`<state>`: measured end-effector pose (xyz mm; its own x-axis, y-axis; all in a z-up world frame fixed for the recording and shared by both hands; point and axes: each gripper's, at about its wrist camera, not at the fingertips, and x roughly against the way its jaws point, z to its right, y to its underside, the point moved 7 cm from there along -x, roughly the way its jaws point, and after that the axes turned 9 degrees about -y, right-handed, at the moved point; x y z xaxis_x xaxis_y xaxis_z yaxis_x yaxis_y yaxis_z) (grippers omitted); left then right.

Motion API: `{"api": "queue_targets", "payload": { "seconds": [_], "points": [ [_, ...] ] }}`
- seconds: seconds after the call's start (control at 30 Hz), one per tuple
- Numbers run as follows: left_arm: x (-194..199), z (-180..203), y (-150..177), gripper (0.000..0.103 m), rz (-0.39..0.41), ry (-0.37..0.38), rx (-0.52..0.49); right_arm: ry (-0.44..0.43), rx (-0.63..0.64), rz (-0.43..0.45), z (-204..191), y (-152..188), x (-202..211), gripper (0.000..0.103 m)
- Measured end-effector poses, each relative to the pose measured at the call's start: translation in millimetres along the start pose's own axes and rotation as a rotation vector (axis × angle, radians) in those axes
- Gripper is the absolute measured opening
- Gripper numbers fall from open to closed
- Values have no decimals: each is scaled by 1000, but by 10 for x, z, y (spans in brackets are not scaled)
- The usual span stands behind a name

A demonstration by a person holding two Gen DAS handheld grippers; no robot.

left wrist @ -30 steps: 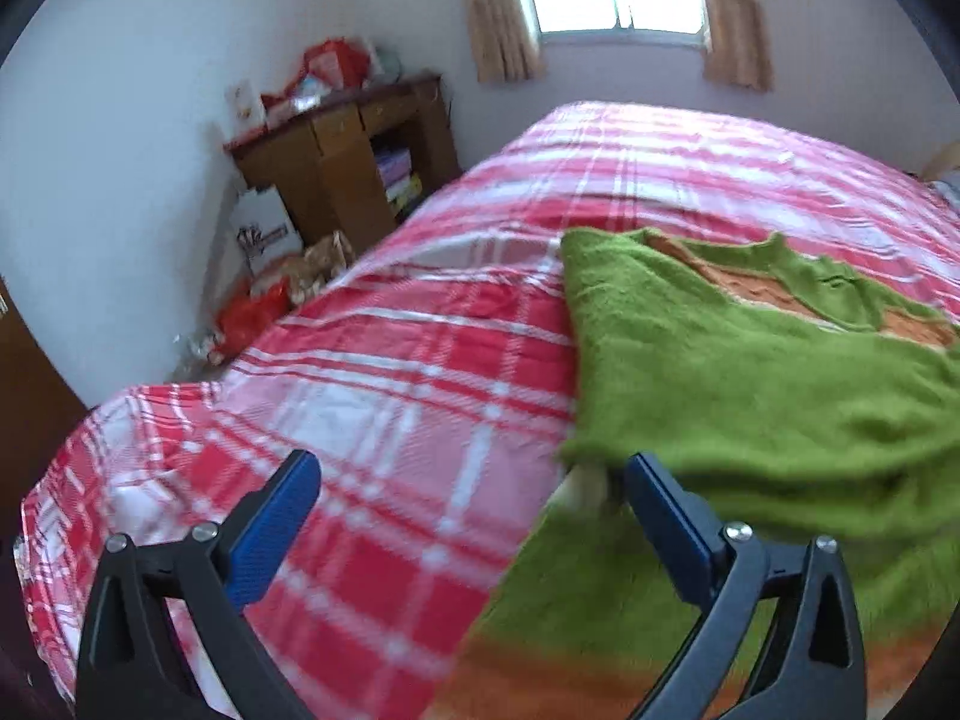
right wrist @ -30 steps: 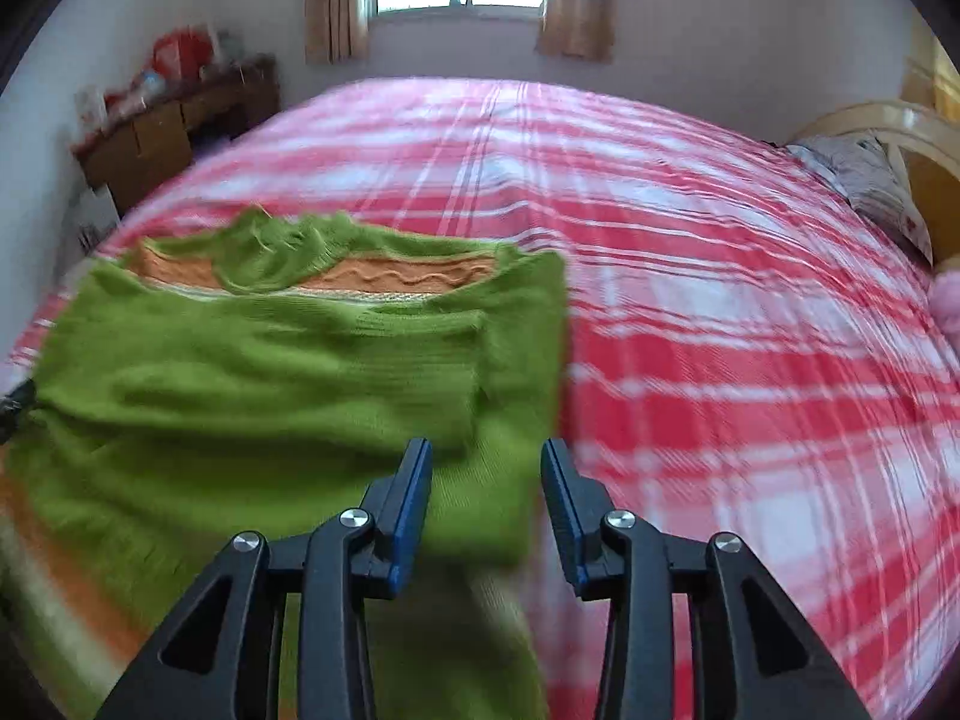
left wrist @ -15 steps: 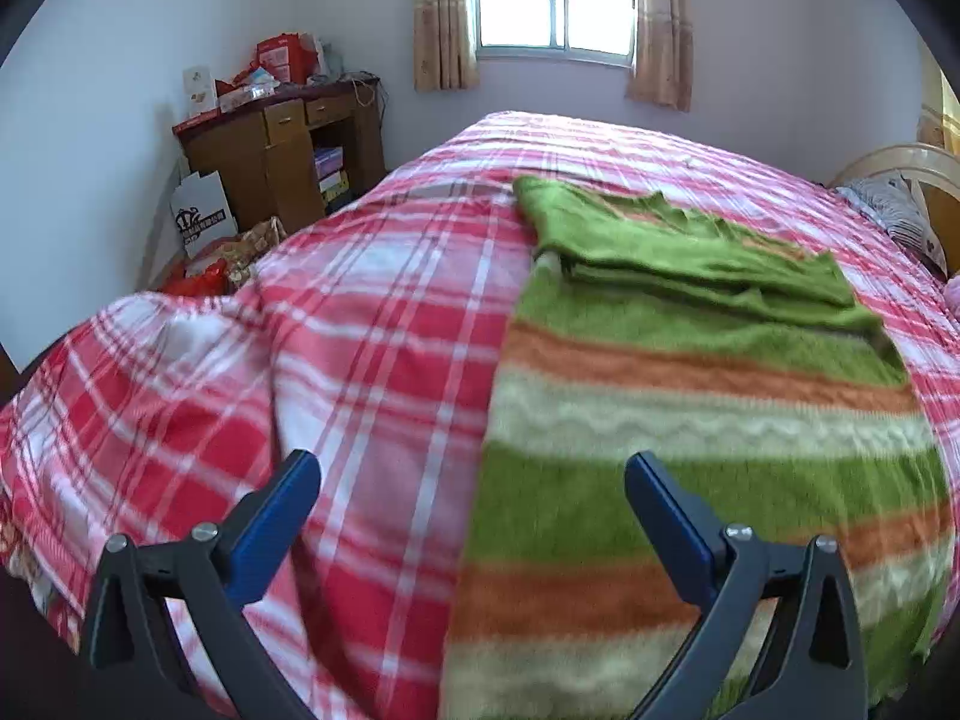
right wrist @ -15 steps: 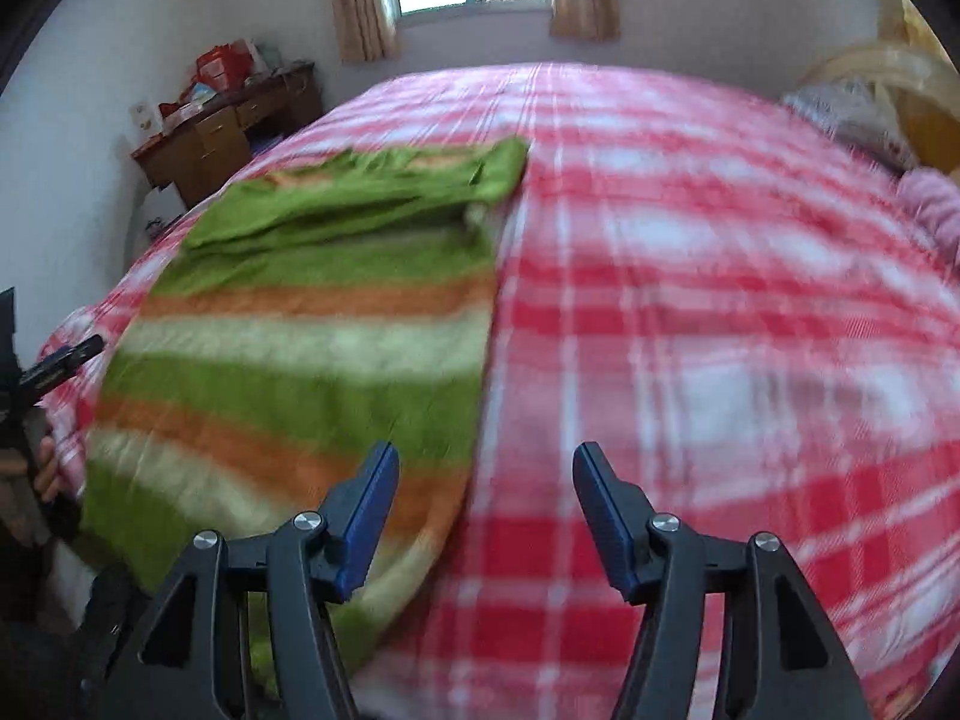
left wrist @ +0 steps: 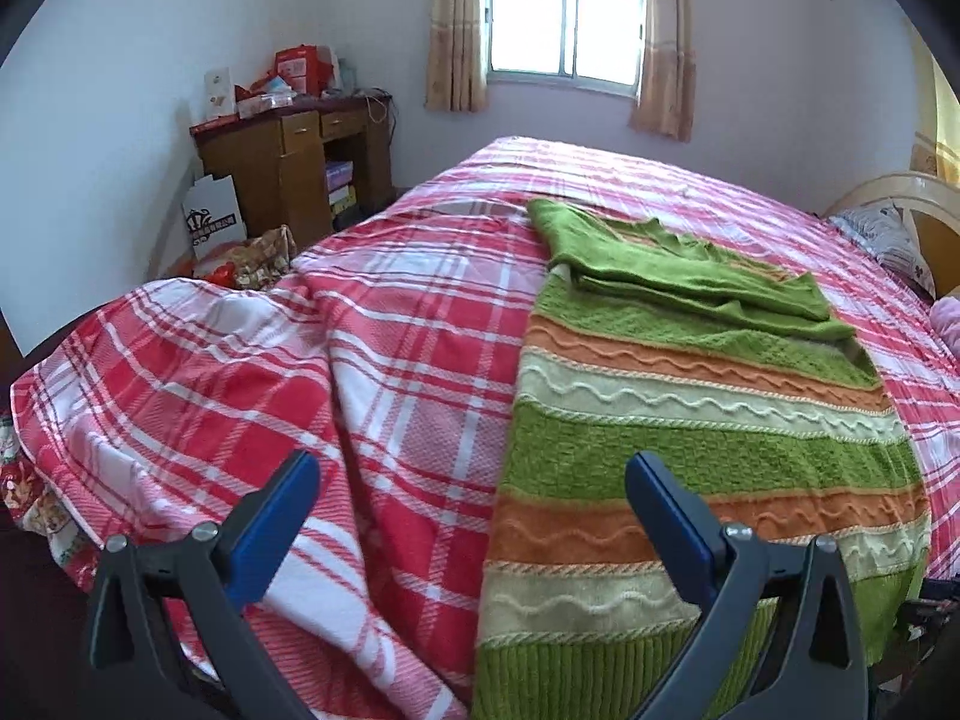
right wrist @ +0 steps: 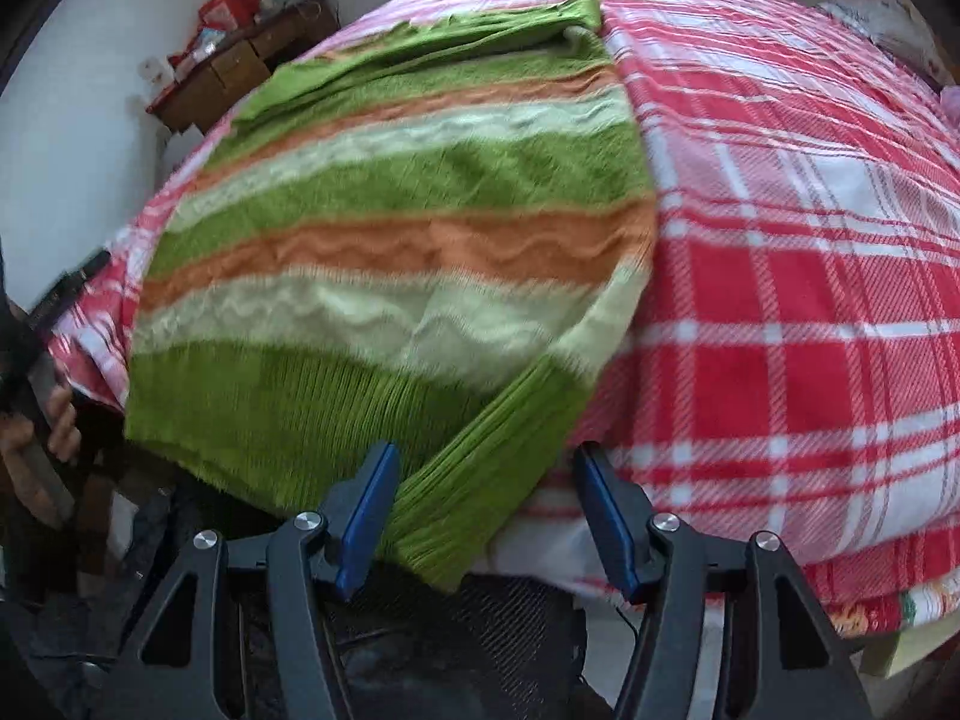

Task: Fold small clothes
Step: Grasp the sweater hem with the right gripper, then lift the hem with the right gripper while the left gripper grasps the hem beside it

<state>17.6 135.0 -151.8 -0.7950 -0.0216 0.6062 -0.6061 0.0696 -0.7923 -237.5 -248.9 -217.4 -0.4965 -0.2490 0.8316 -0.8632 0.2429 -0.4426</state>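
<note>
A green sweater with orange and cream stripes (left wrist: 690,420) lies flat on the bed, its sleeves folded across the chest at the far end. Its ribbed green hem hangs at the bed's near edge. My left gripper (left wrist: 474,510) is open and empty, above the sweater's lower left edge. In the right wrist view the sweater (right wrist: 390,210) fills the left half. My right gripper (right wrist: 486,510) is open, its jaws on either side of the hem's lower right corner, which is lifted in a fold, apart from the pads.
The bed is covered by a red and white plaid blanket (left wrist: 360,360). A wooden desk (left wrist: 288,168) with clutter stands by the far left wall under a window (left wrist: 564,24). A pillow (left wrist: 888,234) lies at the right. The left gripper (right wrist: 66,294) and a hand show in the right wrist view.
Both grippers have pulled back from the folded sleeves at the sweater's top to the bed's near edge. The right gripper has dropped to the hem corner and opened wider.
</note>
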Motion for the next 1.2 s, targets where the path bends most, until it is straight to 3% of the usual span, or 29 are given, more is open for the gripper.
{"api": "queue_targets", "payload": {
  "seconds": [0.07, 0.17, 0.3, 0.33, 0.5, 0.67, 0.8, 1.0, 1.2],
  "points": [
    [14, -76, 9, 103, 4, 2, 18, 6, 21, -38, -28, 33, -36, 61],
    [17, -162, 4, 103, 8, 3, 43, 24, 23, -58, 6, 45, -39, 46],
    [46, -195, -35, 103, 15, 13, 60, -97, -82, -59, 167, 10, 38, 17],
    [64, -197, -44, 103, 23, 11, 55, -145, -109, -57, 198, 12, 66, 14],
    [99, -171, -98, 103, 41, 5, 17, -380, -190, -1, 116, -137, 223, 12],
    [91, -144, -233, 103, 59, -18, -36, -564, -216, 106, 45, -788, 376, 12],
    [101, -214, -355, 103, 66, -16, -28, -557, -223, 171, 59, -1385, 248, 12],
    [93, -363, -444, 103, 49, 29, -10, -450, -286, 235, 374, -1949, -106, 12],
    [-7, -251, -345, 103, 8, 111, -58, -394, -316, 207, 574, -1973, -431, 12]
  ]
}}
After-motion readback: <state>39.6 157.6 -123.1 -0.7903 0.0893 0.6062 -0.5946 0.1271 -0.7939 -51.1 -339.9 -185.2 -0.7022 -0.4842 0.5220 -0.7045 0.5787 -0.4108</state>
